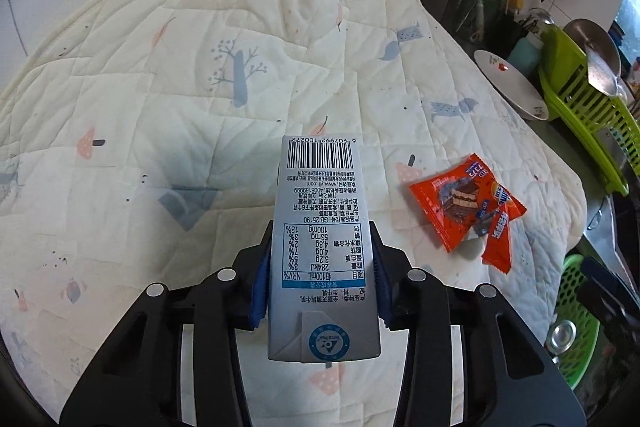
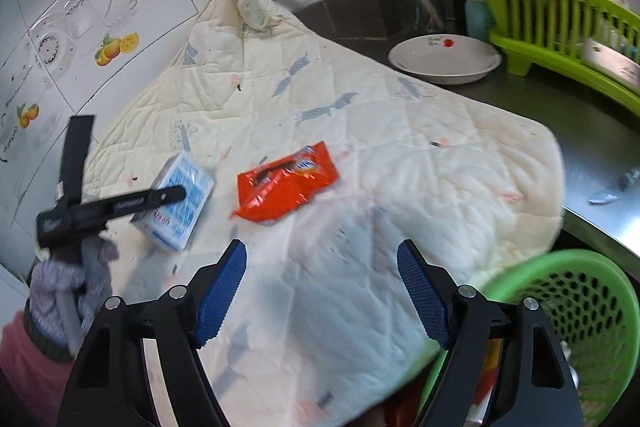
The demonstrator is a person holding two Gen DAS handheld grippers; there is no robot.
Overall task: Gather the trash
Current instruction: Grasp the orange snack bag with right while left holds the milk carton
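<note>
**Left tongs clamped on milk carton, right tongs apart over the quilt**

The left tongs point(image 1: 320, 267) are clamped on a small grey-and-white rectangular milk carton point(image 1: 322, 227), their blue pads pressing its two long sides near the folded end. The carton lies along the tongs' line, barcode end pointing away, over a cream quilted cloth with blue and pink prints point(image 1: 160, 87) that covers the surface. In the right wrist view the same carton point(image 2: 180, 199) shows its blue-and-white printed face, with one black finger of the left tongs point(image 2: 148, 201) lying across it.

A torn orange snack wrapper point(image 1: 468, 203) lies on the cloth just to the right of the carton, apart from it; a narrow strip of the same orange foil rests against its near edge.

The right tongs point(image 2: 322, 287) stand wide apart with nothing between the ribbed blue pads point(image 2: 224, 291), hovering above bare cloth on the near side of the orange wrapper point(image 2: 284, 187). A round green perforated plastic basket point(image 2: 580, 307) sits at the cloth's right edge, beside the right tongs' outer finger. Farther back, a white shallow bowl point(image 2: 444, 59) rests on the dark surface next to a lime-green dish rack point(image 2: 560, 27).
</note>
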